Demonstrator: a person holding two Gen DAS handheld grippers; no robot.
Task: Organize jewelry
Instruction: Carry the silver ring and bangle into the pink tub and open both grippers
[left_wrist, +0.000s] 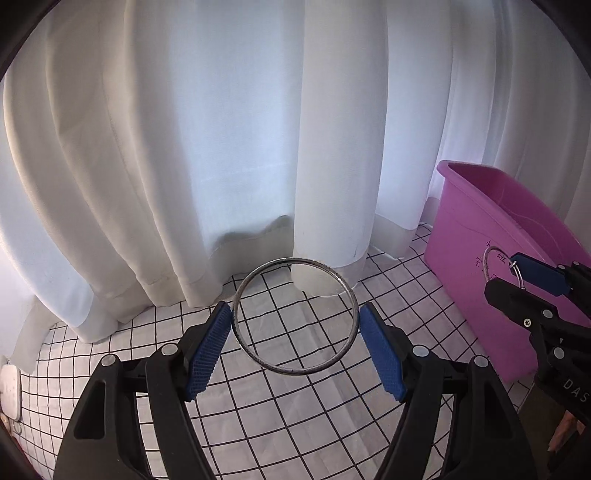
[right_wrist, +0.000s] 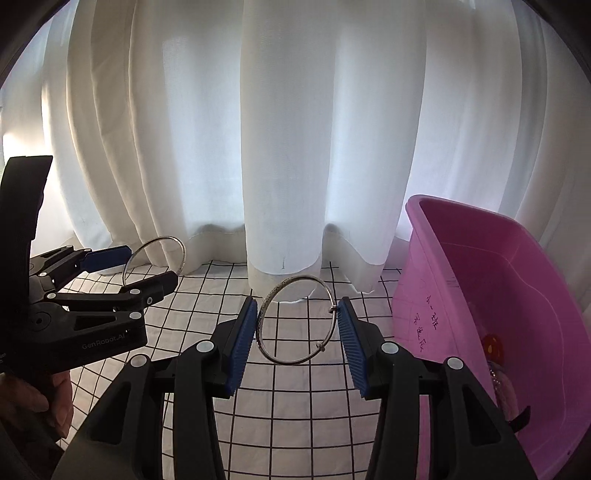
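My left gripper (left_wrist: 295, 325) is shut on a plain silver bangle (left_wrist: 295, 370), held by its sides between the blue pads above the grid-patterned cloth. It also shows in the right wrist view (right_wrist: 147, 266) with its bangle (right_wrist: 173, 243). My right gripper (right_wrist: 297, 325) is shut on a second silver bangle (right_wrist: 291, 360) that has small wire knots, held upright. In the left wrist view the right gripper (left_wrist: 517, 273) appears at the right with its bangle (left_wrist: 487, 258), in front of the pink bin.
A pink plastic bin (right_wrist: 461, 280) stands at the right, with handwriting on its side and some items inside. White curtains (right_wrist: 280, 129) hang along the back. A white cloth with a black grid (right_wrist: 295, 406) covers the surface. A small white object (left_wrist: 9, 391) lies at far left.
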